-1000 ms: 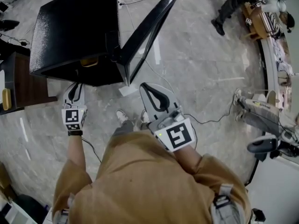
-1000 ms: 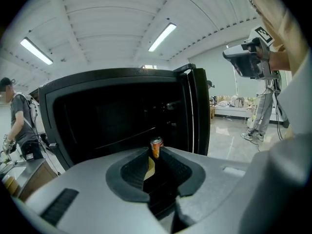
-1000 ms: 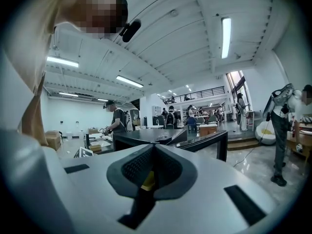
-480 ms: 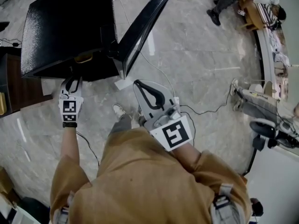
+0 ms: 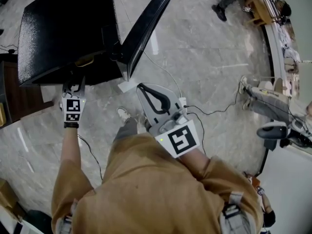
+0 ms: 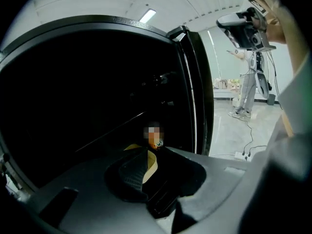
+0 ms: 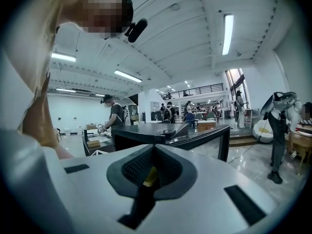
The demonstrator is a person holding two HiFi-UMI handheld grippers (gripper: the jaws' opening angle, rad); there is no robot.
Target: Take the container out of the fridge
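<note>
1. Your left gripper (image 5: 73,87) has moved forward to the fridge (image 5: 63,28) mouth, its jaws just opening and now spread.
2. The container (image 6: 152,163) lies just beyond them, inside.
3. Your right gripper (image 7: 153,152), nearer you, has its jaws pressed together.

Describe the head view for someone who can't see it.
From above, a person in a tan top reaches the left gripper toward an open black fridge; its jaws, just opening, grip nothing. The right gripper, shut, hangs over marble floor.
</note>
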